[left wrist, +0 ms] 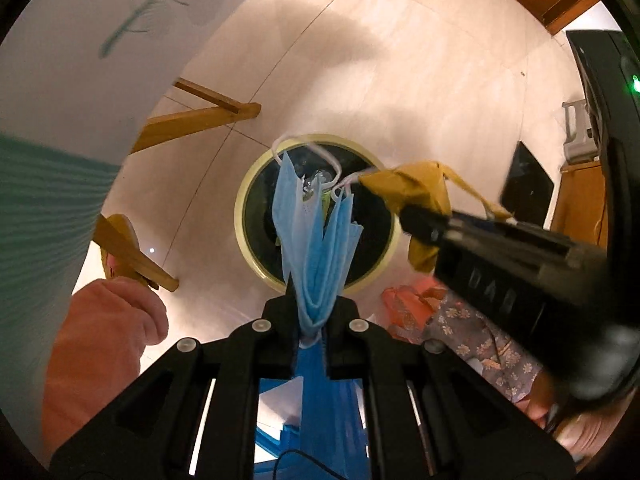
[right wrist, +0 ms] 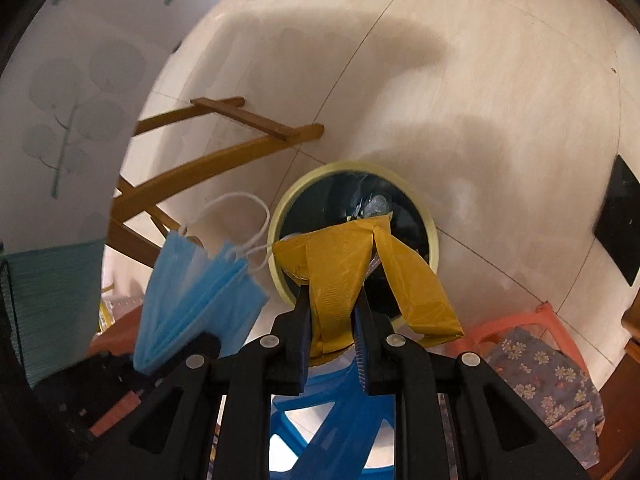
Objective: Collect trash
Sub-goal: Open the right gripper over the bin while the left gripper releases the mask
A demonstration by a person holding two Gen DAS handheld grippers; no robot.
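- The blue face mask (left wrist: pixel 316 248) is folded into a fan of pleats and pinched at its lower end between the 2 fingers of the left gripper (left wrist: pixel 314 312), which are clamped tight on it; its white ear loops (left wrist: pixel 304 148) curl free at the top.
- In the left wrist view the mask hangs directly over the open mouth of the trash bin (left wrist: pixel 256 184), a round container with a pale yellow rim and a dark liner.
- The yellow tape wad (right wrist: pixel 340 272), a crumpled bundle of wide strips, is squeezed between the fingers of the right gripper (right wrist: pixel 334 320), jaws closed on its lower part, with 1 loose strip drooping to the right.
- In the right wrist view the wad covers the near side of the bin's mouth, and the mask (right wrist: pixel 192 300) shows just beside it on the left, 1 ear loop reaching nearly to the tape.
- From the left wrist view the right gripper (left wrist: pixel 404 200) comes in from the right, the tape (left wrist: pixel 412 188) at its tip over the right edge of the bin rim.
- Something shiny and crumpled lies inside the bin (right wrist: pixel 376 204); what it is cannot be told.
- The bin stands on a pale tiled floor (left wrist: pixel 420 60).
- Wooden furniture legs (right wrist: pixel 224 152) rest on the floor left of the bin.
- A flower-patterned cloth (right wrist: pixel 536 372) lies on a salmon plastic stool (right wrist: pixel 540 316) at lower right.
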